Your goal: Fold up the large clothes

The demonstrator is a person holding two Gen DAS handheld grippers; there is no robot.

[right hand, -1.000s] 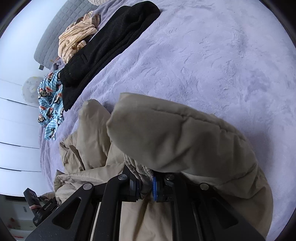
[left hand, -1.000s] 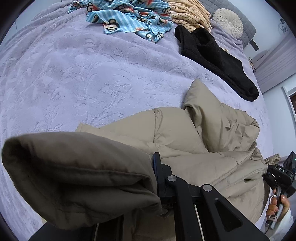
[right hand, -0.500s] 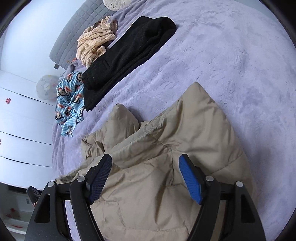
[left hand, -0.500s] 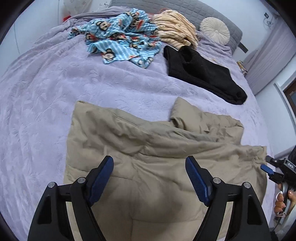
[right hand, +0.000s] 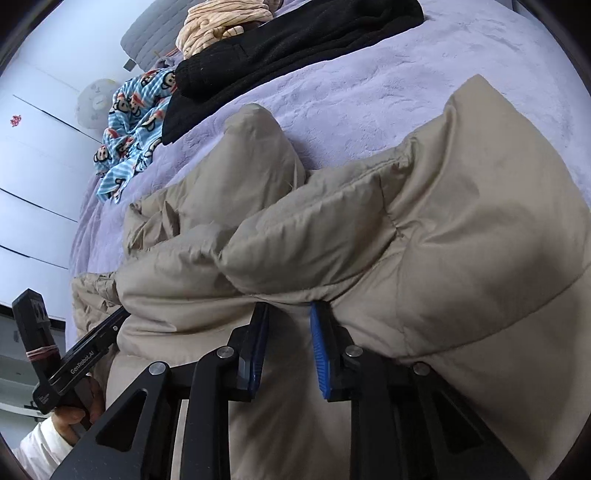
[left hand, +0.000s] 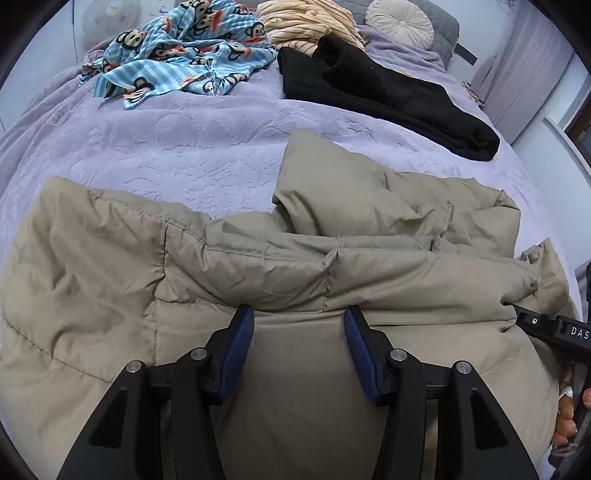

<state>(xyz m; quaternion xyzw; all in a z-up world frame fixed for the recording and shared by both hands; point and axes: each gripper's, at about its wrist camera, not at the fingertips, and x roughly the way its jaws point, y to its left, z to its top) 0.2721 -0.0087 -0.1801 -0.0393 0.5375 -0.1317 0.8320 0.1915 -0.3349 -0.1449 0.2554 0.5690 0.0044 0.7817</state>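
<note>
Left wrist view: the left gripper (left hand: 298, 325) sits low, jaws apart, at a fold of the puffy beige quilted jacket (left hand: 258, 266); the right gripper (right hand: 286, 317) likewise, jaws apart.

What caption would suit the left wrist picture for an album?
Open left gripper poised at the folded edge of a tan puffer coat on a lilac bedspread.

A home bedroom: a wide bed (left hand: 192, 147) under a lilac blanket, a grey padded headboard (left hand: 443, 29) with a round cushion (left hand: 400, 22), loose clothes (left hand: 184, 48) strewn across it, and white cupboard doors (right hand: 33, 177) alongside.
</note>
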